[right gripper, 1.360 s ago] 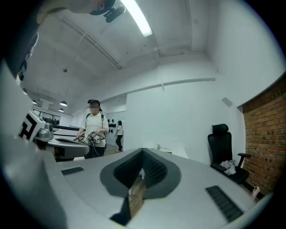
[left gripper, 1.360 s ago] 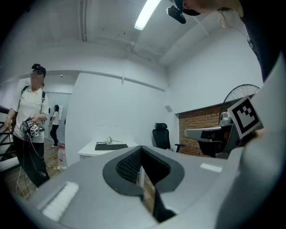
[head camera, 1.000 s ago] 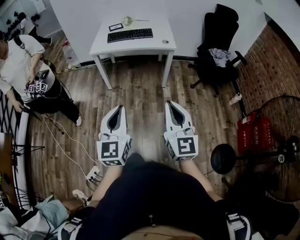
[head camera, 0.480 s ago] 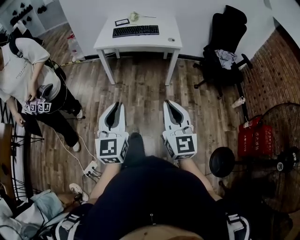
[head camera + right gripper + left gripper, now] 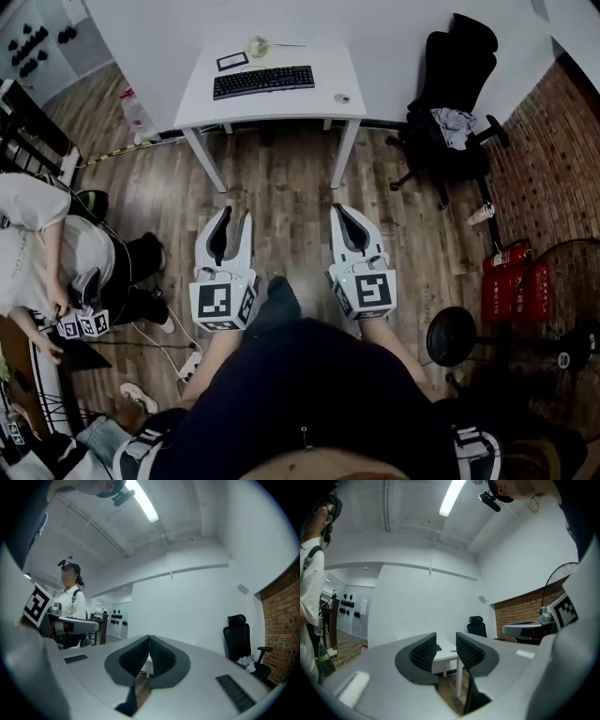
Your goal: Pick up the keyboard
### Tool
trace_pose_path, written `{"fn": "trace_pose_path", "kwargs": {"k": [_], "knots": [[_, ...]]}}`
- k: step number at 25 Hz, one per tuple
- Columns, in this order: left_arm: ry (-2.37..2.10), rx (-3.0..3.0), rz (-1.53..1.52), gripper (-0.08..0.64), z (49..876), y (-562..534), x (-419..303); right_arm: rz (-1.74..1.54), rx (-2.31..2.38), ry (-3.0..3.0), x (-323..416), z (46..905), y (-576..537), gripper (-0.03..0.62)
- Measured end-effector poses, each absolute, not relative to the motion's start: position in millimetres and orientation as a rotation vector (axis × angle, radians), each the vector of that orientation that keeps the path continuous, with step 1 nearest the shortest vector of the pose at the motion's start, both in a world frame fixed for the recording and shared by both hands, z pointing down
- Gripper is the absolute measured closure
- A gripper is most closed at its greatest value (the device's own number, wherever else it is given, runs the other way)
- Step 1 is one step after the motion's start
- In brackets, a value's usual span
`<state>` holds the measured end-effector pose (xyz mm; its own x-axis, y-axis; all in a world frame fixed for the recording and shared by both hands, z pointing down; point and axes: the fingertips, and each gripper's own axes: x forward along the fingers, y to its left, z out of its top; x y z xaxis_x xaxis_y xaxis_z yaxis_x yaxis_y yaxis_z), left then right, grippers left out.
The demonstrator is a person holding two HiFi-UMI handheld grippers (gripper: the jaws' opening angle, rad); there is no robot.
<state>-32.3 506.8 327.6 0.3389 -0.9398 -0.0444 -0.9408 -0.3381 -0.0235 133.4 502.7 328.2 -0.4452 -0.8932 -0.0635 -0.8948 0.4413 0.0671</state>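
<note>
Keyboard (image 5: 263,82) lies flat on the white table (image 5: 274,111)

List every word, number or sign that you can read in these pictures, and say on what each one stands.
No text is legible.
On the keyboard: key legends too small.
On the dark card beside it: blurred.
On the red containers: labels too small.
On the cubes of the left gripper and right gripper: square patterns, no letters.

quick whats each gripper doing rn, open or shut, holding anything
Left gripper: open, jaws have just been opening, nothing between them.
Right gripper: shut, holding nothing.
</note>
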Motion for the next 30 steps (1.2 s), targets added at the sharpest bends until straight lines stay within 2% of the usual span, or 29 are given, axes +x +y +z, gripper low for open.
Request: {"fn": "trace_pose_path", "kwargs": {"k": [13, 30], "knots": [[1.691, -2.562, 0.054, 0.442, 313.4, 271.7, -87.3, 0.156, -1.72, 2.618, 76.6, 321.2, 271.1, 0.58], [1.711, -2.599, 0.066, 0.442, 331.8, 154.9, -108.8, 0.123, -1.706, 2.648, 48.7, 338.9, 150.8, 0.58]]}}
